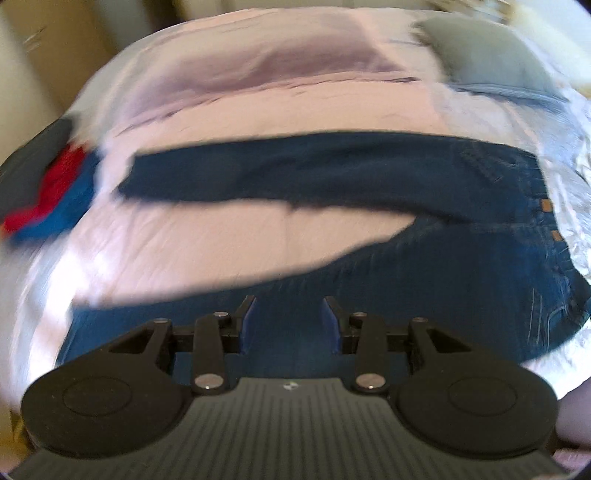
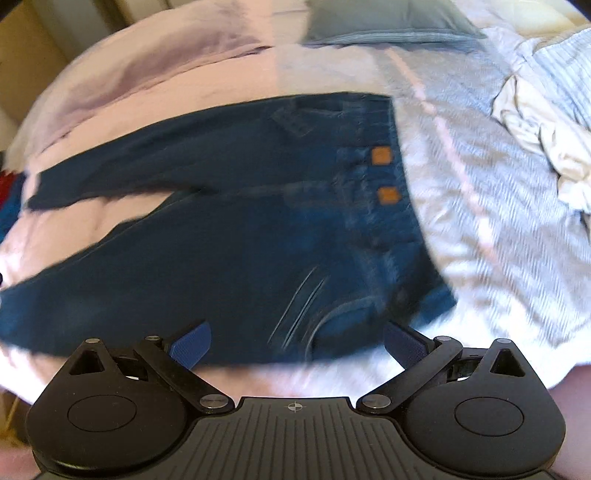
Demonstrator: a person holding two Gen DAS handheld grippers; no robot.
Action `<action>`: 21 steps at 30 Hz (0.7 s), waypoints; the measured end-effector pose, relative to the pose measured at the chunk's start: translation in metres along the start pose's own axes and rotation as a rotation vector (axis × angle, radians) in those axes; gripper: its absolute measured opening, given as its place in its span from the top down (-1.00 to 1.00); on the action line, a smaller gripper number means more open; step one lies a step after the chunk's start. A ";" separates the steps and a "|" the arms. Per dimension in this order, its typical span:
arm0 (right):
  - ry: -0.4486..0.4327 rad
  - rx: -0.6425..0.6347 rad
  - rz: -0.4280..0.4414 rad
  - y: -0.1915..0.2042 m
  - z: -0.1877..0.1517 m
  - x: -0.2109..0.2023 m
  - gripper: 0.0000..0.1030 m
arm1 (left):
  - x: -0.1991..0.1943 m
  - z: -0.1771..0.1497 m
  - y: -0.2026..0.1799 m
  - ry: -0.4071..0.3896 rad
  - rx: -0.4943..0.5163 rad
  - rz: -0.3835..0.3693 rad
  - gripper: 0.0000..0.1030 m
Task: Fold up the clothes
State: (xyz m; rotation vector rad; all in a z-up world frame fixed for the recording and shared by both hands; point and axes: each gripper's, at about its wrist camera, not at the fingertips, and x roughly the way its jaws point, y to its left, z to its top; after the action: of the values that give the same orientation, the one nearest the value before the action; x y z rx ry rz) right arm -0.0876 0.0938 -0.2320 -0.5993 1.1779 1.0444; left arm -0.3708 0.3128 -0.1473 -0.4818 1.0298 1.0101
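Note:
A pair of dark blue jeans (image 1: 461, 266) lies spread flat on a pale bedcover (image 1: 207, 240), legs apart and pointing left, waistband at the right. My left gripper (image 1: 290, 314) is open and empty, just above the near leg. In the right wrist view the jeans (image 2: 229, 251) fill the middle, with two orange patches (image 2: 381, 156) at the waistband. My right gripper (image 2: 295, 341) is open wide and empty, over the near edge of the seat and hip area. Both views are blurred by motion.
A red and blue garment pile (image 1: 55, 195) lies at the bed's left edge. A grey pillow (image 1: 491, 55) lies at the far right, also in the right wrist view (image 2: 388, 18). A striped sheet (image 2: 491, 192) and crumpled white cloth (image 2: 554, 140) lie to the right.

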 end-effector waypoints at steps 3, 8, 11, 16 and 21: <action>0.015 0.045 0.026 -0.014 0.040 0.029 -0.97 | 0.049 0.047 -0.003 -0.024 0.111 -0.067 0.34; -0.012 -0.007 0.121 -0.032 0.115 0.082 -0.61 | 0.138 0.114 0.003 -0.049 0.315 -0.157 0.34; -0.042 -0.121 0.146 -0.030 0.160 0.112 -0.60 | 0.188 0.150 0.010 -0.065 0.404 -0.211 0.34; -0.071 -0.341 0.147 -0.012 0.228 0.163 -0.60 | 0.258 0.196 0.024 -0.070 0.477 -0.287 0.34; -0.061 -0.486 0.146 -0.004 0.277 0.214 -0.60 | 0.306 0.213 0.044 -0.042 0.551 -0.333 0.34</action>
State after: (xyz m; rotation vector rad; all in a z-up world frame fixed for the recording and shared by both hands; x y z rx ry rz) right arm 0.0457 0.3961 -0.3465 -0.8600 0.9252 1.4808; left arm -0.2626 0.6331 -0.3102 -0.1647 1.0944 0.4106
